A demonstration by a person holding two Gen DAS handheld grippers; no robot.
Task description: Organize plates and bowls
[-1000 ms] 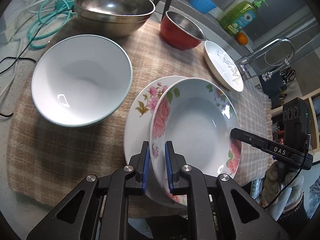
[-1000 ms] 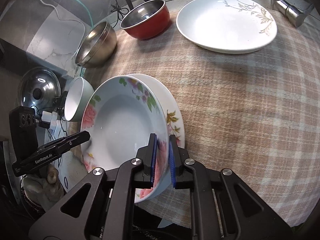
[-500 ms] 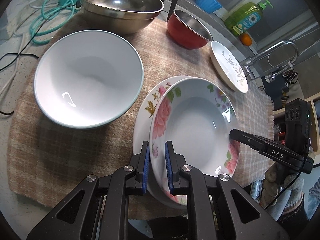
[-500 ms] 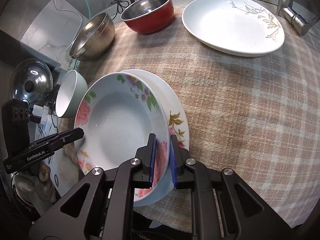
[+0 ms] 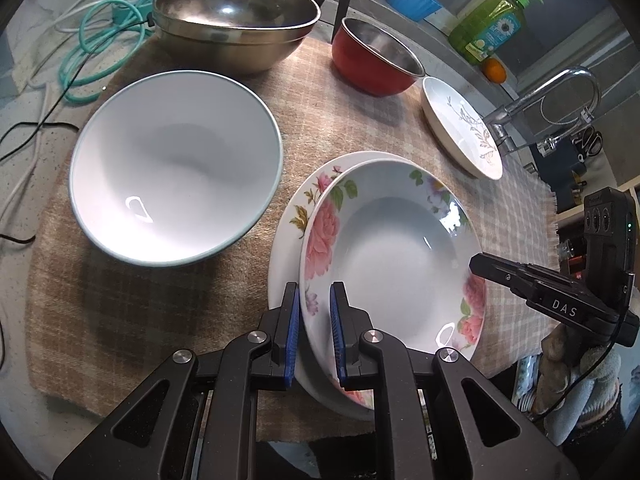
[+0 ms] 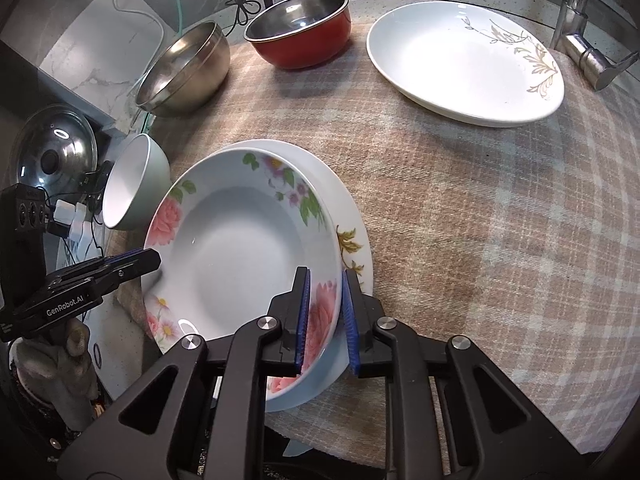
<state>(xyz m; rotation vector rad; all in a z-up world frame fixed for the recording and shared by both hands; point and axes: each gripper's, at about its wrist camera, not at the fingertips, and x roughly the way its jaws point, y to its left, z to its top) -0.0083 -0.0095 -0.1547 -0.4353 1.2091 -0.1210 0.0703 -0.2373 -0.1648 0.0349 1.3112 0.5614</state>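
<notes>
Left gripper: we pinch the near rim of the rose plate, pads narrow and tight on it. No change there over the last second.

Right gripper: we've just been opening. The rim sits between the pads, but a gap now shows on the right pad side where a second ago both pads hugged it. We read that as a release under way, not a grip.

The rose plate lies nested on the lower floral plate, slightly offset toward the mat's right edge, both at the near edge of the mat. Compared with a second ago the pair looks lower and flatter on the lower plate, so we judge the stack step done and the plate set down.

Further out: white bowl at the left of the mat, steel bowl at the far left corner, red bowl at the far edge, leaf plate at the far right by the faucet.

Next, in our judgement: left pads let go too, then we go for the leaf plate or nest the bowls. Risk: the top plate overhangs the near edge, so a dragged release could tip it.
</notes>
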